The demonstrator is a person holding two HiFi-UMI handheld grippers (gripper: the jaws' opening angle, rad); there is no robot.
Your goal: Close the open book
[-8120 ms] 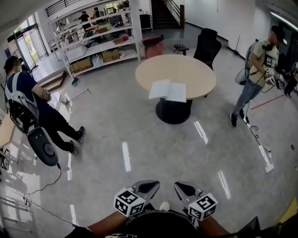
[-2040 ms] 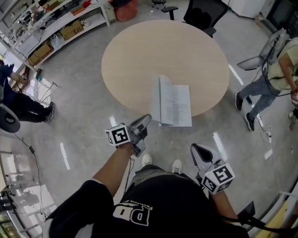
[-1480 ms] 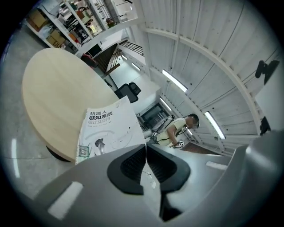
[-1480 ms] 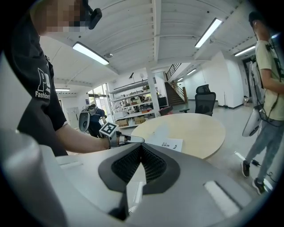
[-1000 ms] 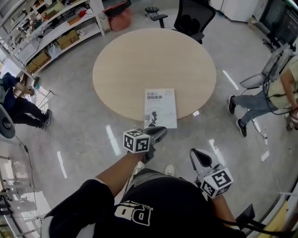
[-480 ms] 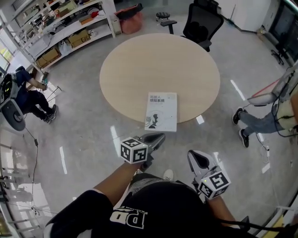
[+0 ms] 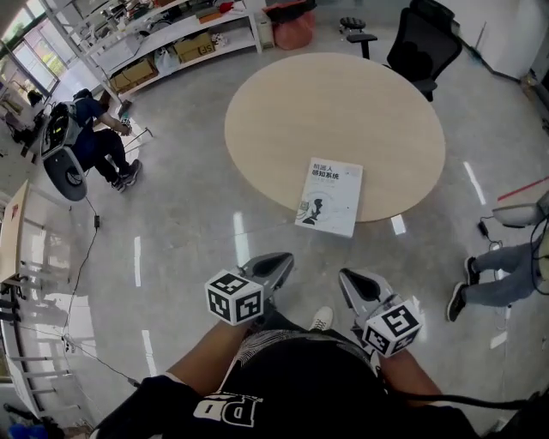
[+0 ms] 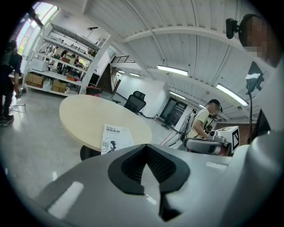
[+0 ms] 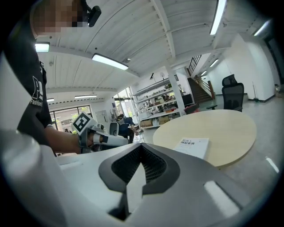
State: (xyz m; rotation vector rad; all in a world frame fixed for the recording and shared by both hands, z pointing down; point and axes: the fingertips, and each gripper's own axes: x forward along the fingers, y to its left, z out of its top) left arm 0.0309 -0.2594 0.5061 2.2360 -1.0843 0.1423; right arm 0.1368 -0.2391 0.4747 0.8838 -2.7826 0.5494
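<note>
A closed white book (image 7: pixel 329 196) lies flat near the front edge of the round wooden table (image 7: pixel 283 111), cover up. Both grippers hang over the floor close to my body, well short of the table. My left gripper (image 7: pixel 273 264) is shut with nothing in it, and my right gripper (image 7: pixel 352 280) beside it looks shut and empty too. In the left gripper view the book (image 8: pixel 114 137) lies beyond the shut gripper (image 8: pixel 146 153). The right gripper view shows the book (image 9: pixel 191 146) on the table (image 9: pixel 226 126) past its own shut gripper (image 9: pixel 141 148).
A black office chair (image 7: pixel 426 30) stands behind the table, with a red bin (image 7: pixel 292 13) and storage shelves (image 7: pixel 171 30) at the back. One person (image 7: pixel 94 146) crouches at far left; another's legs (image 7: pixel 493 283) show at right. Grey floor lies between me and the table.
The open book was closed between two seconds and one second ago. Since then my left gripper has drawn back from the book towards my body and risen; the table sits farther off.
</note>
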